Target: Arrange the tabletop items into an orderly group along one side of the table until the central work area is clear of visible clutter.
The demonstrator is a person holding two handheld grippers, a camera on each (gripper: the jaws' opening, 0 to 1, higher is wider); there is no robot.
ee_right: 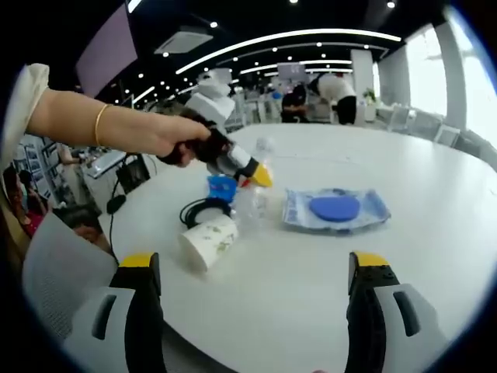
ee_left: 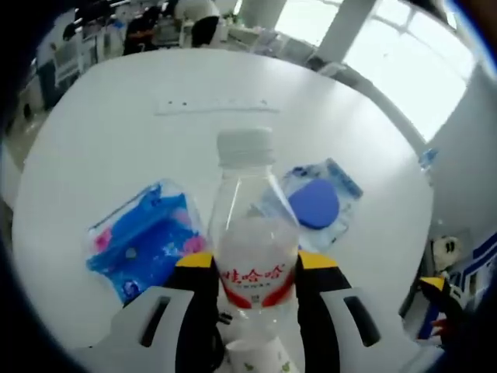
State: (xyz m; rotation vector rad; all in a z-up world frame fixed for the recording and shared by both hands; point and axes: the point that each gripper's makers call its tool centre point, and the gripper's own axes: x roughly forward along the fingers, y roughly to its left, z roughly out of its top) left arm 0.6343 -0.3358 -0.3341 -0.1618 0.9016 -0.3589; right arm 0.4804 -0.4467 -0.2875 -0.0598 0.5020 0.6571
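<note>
A clear water bottle (ee_left: 250, 233) with a white cap and a red label stands upright between my left gripper's (ee_left: 250, 266) yellow-tipped jaws, which are shut on its body. In the right gripper view a person's hand holds that left gripper (ee_right: 242, 167) against the bottle (ee_right: 258, 198). A blue and pink packet (ee_left: 144, 241) lies to the bottle's left. On its right lies a clear bag with a blue disc (ee_left: 317, 203). A paper cup (ee_right: 208, 241) lies on its side by a coiled black cable (ee_right: 196, 210). My right gripper (ee_right: 252, 268) hangs open over bare table, holding nothing.
The round white table (ee_left: 116, 132) has a pale strip (ee_left: 213, 105) lying near its far side. The clear bag with the blue disc (ee_right: 334, 208) sits mid-table in the right gripper view. Chairs, desks and people stand beyond the far edge. A grey chair back (ee_right: 58, 272) is at the near left.
</note>
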